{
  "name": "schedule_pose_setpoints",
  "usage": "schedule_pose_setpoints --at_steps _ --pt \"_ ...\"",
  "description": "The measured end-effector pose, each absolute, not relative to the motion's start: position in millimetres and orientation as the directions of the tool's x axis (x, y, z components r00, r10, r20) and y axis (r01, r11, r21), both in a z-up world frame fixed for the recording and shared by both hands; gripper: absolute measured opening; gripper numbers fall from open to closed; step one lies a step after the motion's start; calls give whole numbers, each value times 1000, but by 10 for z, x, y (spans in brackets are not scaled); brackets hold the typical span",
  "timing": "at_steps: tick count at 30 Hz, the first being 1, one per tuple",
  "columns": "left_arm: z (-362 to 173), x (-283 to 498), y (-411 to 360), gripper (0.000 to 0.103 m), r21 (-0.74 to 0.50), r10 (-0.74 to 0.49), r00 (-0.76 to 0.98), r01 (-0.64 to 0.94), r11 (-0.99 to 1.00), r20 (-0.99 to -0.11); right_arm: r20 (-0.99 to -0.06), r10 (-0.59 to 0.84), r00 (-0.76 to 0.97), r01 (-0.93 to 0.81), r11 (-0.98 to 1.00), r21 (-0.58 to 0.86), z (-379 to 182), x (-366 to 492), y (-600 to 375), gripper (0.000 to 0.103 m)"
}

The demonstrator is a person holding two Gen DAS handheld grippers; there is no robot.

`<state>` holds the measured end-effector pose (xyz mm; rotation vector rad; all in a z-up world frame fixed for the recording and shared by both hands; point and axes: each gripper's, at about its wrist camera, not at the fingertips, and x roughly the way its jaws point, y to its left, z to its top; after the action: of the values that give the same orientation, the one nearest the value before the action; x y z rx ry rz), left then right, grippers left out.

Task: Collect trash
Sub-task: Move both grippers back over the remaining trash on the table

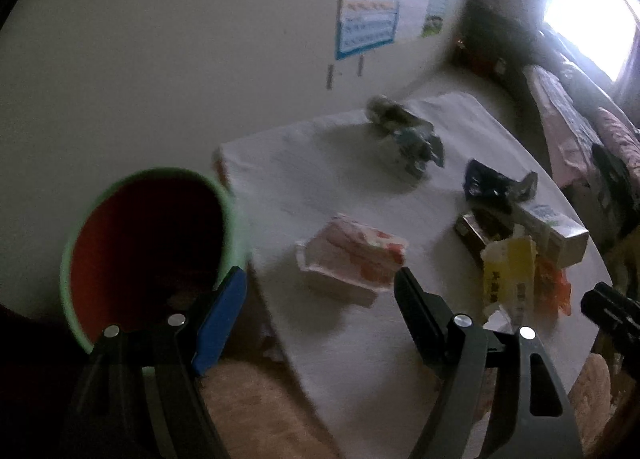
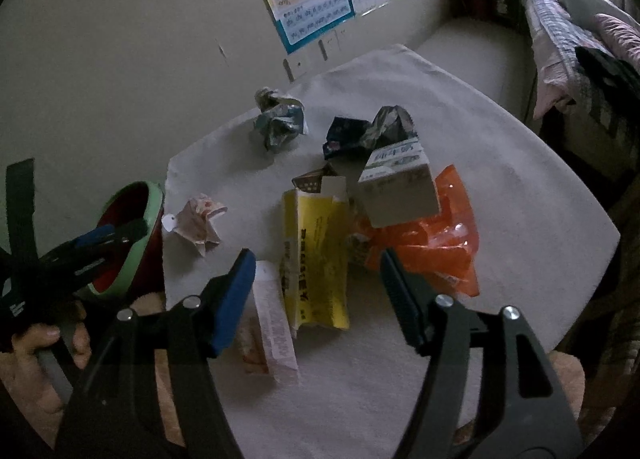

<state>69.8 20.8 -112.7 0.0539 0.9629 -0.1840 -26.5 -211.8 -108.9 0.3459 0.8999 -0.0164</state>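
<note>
White tablecloth (image 2: 480, 187) holds scattered wrappers; green-rimmed bin (image 1: 80, 227) stands beside it.

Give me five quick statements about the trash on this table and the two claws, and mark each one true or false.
1. The bin has a green rim and a red inside. True.
2. The left claw grips the pink wrapper. False: its jaws stand open, with nothing between them.
3. The yellow carton lies flat on the white cloth. True.
4. The orange bag is already in the bin. False: it lies on the cloth, beside the yellow carton.
5. The right claw holds a crumpled wrapper. False: its jaws are open and empty above the yellow carton.
</note>
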Motion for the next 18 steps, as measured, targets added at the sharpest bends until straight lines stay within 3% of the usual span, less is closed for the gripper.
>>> schedule_pose_setpoints --at_steps 3,6,9,18 --pt "-1260 843 19 73 -2 -131 538 234 972 -832 -769 145 622 151 942 299 -1103 -253 -2099 63" --pt "-1403 978 -150 85 28 -140 501 313 949 -854 -764 151 627 148 940 307 -1093 -262 -2096 63" --pt "-1552 1105 -283 87 101 -98 491 362 927 -866 -761 161 628 154 933 325 -1100 -270 -2126 64" --pt "-1798 1345 -386 94 196 -1 462 378 905 -887 -757 174 630 167 921 351 -1111 -297 -2187 64"
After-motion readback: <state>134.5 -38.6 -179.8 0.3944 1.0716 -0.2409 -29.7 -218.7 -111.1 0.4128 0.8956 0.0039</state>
